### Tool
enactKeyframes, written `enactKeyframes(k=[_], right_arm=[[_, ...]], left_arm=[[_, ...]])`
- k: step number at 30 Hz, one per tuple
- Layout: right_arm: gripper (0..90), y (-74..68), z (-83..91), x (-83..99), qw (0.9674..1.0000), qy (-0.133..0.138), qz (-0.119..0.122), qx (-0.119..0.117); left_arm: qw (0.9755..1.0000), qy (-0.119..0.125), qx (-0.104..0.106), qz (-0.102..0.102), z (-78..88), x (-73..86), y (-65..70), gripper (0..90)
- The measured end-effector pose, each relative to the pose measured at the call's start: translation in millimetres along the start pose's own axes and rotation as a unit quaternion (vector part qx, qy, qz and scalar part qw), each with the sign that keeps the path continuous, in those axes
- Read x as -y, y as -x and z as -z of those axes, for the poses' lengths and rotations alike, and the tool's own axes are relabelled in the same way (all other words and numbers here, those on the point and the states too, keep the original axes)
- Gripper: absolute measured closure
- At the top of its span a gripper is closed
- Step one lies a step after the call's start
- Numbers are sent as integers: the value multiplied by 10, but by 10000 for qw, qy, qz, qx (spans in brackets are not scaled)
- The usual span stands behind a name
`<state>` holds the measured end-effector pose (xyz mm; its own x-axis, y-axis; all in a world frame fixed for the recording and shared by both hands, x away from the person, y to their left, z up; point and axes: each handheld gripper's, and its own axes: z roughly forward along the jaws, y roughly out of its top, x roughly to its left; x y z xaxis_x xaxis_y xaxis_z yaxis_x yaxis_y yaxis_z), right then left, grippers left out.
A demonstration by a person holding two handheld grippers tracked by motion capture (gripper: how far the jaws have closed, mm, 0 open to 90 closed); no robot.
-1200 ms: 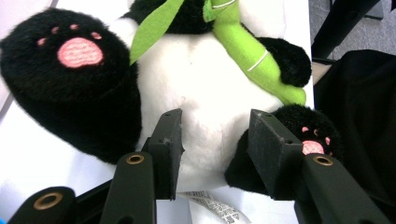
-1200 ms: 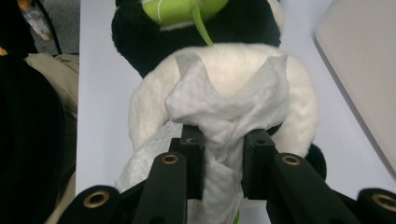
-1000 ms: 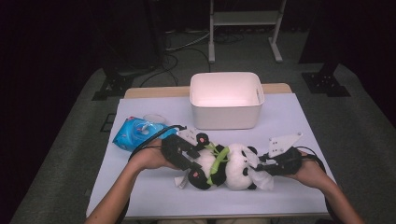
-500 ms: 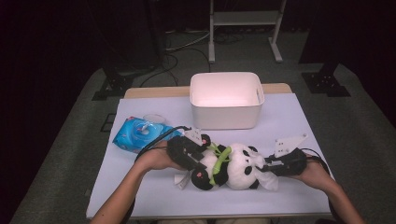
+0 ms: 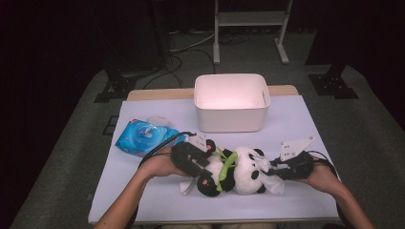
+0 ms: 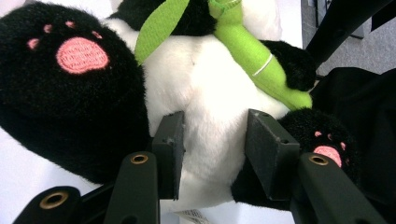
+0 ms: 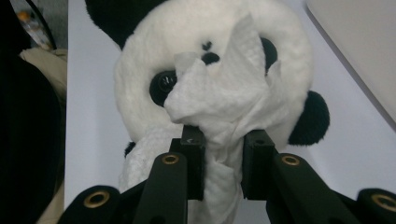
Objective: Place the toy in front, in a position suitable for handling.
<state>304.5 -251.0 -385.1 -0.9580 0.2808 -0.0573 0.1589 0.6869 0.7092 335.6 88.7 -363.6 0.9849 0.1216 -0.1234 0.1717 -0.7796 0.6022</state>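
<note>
A black-and-white panda plush (image 5: 241, 171) with a green bamboo sprig (image 5: 225, 164) lies on its side near the table's front edge. My left gripper (image 5: 209, 167) comes in from the left. Its jaws are shut on the panda's white belly (image 6: 210, 98), between the two black feet with pink paw pads (image 6: 81, 53). My right gripper (image 5: 270, 171) reaches in from the right, shut on a crumpled white wipe (image 7: 224, 102). The wipe lies pressed against the panda's face (image 7: 154, 60) and covers the nose and one eye.
A white plastic bin (image 5: 231, 102) stands behind the panda at the table's middle. A blue pack of wipes (image 5: 143, 138) lies at the left. The table has a pale cover (image 5: 310, 119). Beyond it stands a metal stand (image 5: 248, 19) on a dark floor.
</note>
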Motion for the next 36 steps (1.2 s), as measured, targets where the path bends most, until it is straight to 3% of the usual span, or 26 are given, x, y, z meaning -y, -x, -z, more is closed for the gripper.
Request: enactKeyframes(k=[6,14,19,26,31,36], right_arm=[[740,-137,15,-245,9994,-107,295,-121],[742,-256,-192,-643,9970,-237,665,-325],[742,-318,-287,-772,9958,-310,793,-335],[742,-387,-581,-978,9918,-552,1068,-436],[742,-397,-572,-1071,9914,-430,1102,-558],[742,-452,-607,-1222,9884,-431,1307,-641]], left_arm=[[9997,217,-44,-30,9,66,8,574],[9994,312,-112,-47,24,114,1,573],[9994,333,-63,-49,19,109,-18,574],[9995,286,-100,-95,25,130,-13,574],[9993,380,-16,-54,27,150,-45,574],[9994,343,-37,-40,26,131,-38,575]])
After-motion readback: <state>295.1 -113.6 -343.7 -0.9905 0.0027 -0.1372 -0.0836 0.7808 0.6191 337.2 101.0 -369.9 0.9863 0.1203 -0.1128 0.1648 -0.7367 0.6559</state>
